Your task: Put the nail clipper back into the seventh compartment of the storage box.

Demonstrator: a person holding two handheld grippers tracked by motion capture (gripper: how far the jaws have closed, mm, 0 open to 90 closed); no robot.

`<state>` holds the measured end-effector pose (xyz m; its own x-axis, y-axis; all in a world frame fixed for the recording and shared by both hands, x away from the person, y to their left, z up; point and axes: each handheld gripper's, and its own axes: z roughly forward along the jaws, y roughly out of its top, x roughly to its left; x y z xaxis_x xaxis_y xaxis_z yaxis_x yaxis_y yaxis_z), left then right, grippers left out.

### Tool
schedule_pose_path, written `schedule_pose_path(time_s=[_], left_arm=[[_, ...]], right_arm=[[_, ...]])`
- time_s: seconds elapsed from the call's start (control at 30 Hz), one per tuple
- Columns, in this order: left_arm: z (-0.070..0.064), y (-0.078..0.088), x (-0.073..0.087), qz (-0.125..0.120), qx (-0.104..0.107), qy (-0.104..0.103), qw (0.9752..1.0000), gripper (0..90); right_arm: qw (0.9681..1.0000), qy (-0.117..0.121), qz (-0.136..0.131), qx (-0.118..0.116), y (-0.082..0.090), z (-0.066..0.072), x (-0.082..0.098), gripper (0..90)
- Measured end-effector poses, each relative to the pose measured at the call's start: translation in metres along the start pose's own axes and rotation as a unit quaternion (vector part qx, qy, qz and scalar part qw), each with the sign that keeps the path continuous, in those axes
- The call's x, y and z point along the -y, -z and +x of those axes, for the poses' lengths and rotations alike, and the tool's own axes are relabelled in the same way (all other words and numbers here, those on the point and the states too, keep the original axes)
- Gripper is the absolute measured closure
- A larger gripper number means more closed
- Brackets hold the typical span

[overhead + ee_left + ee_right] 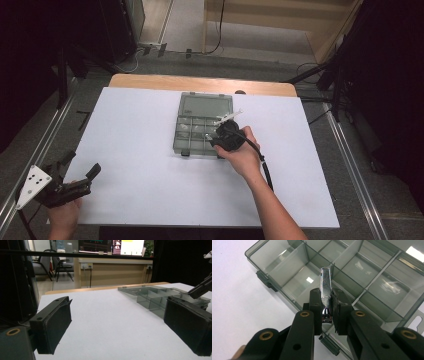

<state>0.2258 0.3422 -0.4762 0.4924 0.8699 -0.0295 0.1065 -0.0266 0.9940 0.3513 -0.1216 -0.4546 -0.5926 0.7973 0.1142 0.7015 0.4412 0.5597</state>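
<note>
A smoky clear compartment box [176,142] lies open on the white table top, its lid [206,105] folded back toward the far edge. My right gripper [220,136] hovers over the box's near right compartments. In the right gripper view this gripper [327,300] is shut on a shiny metal nail clipper [325,282], which points forward over a divider [348,256]. At the table's near left corner my left gripper [82,164] is open and holds nothing. Its two black pads [53,327] stand wide apart, with the box [152,300] ahead to the right.
A small shiny item [390,287] lies in a neighbouring compartment. The white sheet [135,150] covers a wooden table whose far edge [200,82] shows. Metal rails [350,170] run along both sides. The right gripper's cable [265,167] trails along the forearm.
</note>
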Motion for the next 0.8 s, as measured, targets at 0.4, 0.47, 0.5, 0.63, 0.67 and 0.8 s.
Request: schedule_pose_path(time_s=[0.4, 0.47, 0.5, 0.63, 0.67, 0.8], left_arm=[[0.0, 0.0, 0.0, 0.0, 0.0, 0.0, 1.0, 7.2], [0.0, 0.0, 0.0, 0.0, 0.0, -0.001, 1.0, 7.2], [0.0, 0.0, 0.0, 0.0, 0.0, -0.001, 1.0, 7.2], [0.0, 0.0, 0.0, 0.0, 0.0, 0.0, 1.0, 7.3], [0.0, 0.0, 0.0, 0.0, 0.0, 0.0, 1.0, 7.2], [0.0, 0.0, 0.0, 0.001, 0.0, -0.001, 1.0, 7.2]], right_arm=[[0.9998, -0.002, -0.019, -0.009, 0.002, -0.003, 0.002, 58.7], [0.9997, -0.004, -0.023, -0.007, 0.003, -0.004, 0.003, 52.7], [0.9996, -0.007, -0.027, -0.009, 0.005, -0.004, 0.003, 45.2], [0.9974, -0.016, -0.063, -0.031, 0.011, -0.009, 0.011, 10.5], [0.9974, -0.016, -0.063, -0.031, 0.011, -0.009, 0.011, 10.5], [0.9921, -0.027, -0.107, -0.058, 0.023, -0.013, 0.022, 0.0]])
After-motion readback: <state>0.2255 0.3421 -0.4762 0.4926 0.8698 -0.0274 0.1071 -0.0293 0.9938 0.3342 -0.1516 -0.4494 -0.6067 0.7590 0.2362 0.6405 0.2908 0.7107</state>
